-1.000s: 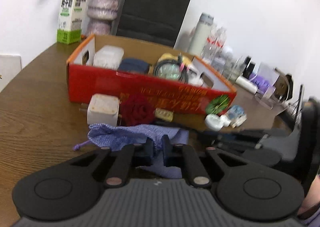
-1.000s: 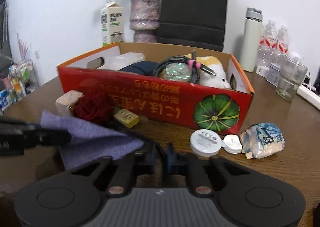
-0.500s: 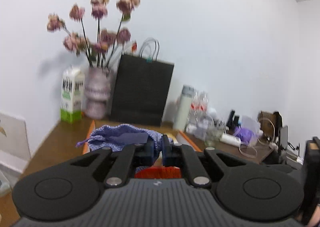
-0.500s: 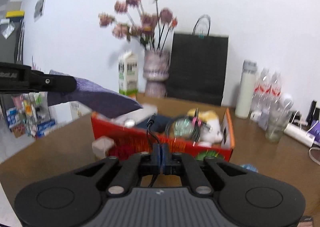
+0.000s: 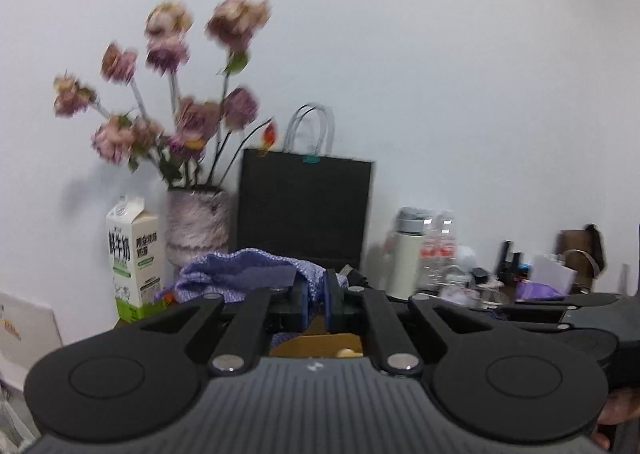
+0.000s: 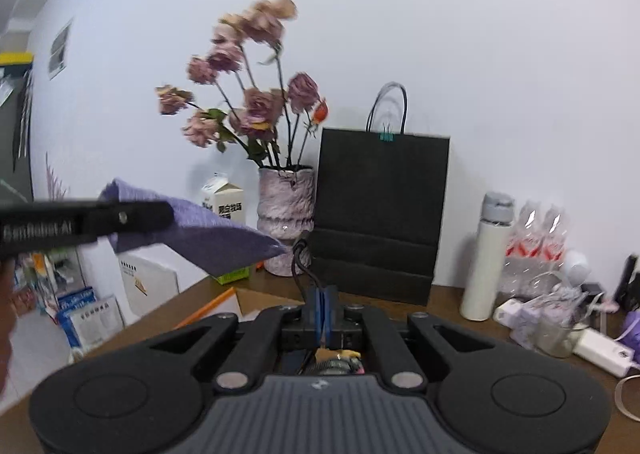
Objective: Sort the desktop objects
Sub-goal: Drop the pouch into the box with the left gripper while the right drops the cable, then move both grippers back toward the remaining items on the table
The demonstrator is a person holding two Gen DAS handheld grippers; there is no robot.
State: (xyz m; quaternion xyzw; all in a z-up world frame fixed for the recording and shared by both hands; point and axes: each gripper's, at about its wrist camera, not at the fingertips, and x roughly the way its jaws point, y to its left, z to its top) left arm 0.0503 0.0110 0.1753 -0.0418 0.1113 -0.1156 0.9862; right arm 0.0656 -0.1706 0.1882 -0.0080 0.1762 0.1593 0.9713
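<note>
My left gripper (image 5: pixel 316 296) is shut on a purple knitted pouch (image 5: pixel 240 278) and holds it high in the air. The pouch also shows in the right wrist view (image 6: pixel 208 230), hanging from the left gripper's finger (image 6: pixel 84 223). My right gripper (image 6: pixel 323 312) is shut on a black cable (image 6: pixel 299 258) that rises from between its pads. Below the grippers a strip of the cardboard box shows in both views (image 5: pixel 316 344) (image 6: pixel 256 300); most of the box is hidden behind the gripper bodies.
A vase of dried flowers (image 6: pixel 285 219), a milk carton (image 5: pixel 136 258), a black paper bag (image 6: pixel 380 217) and a white flask (image 6: pixel 486 258) stand along the back wall. Bottles, a glass (image 6: pixel 560 334) and a white power adapter (image 6: pixel 604 348) crowd the right.
Both grippers have risen from the tabletop to well above the box. The left one lifted the purple pouch off the table, and the right one came up holding the black cable.
</note>
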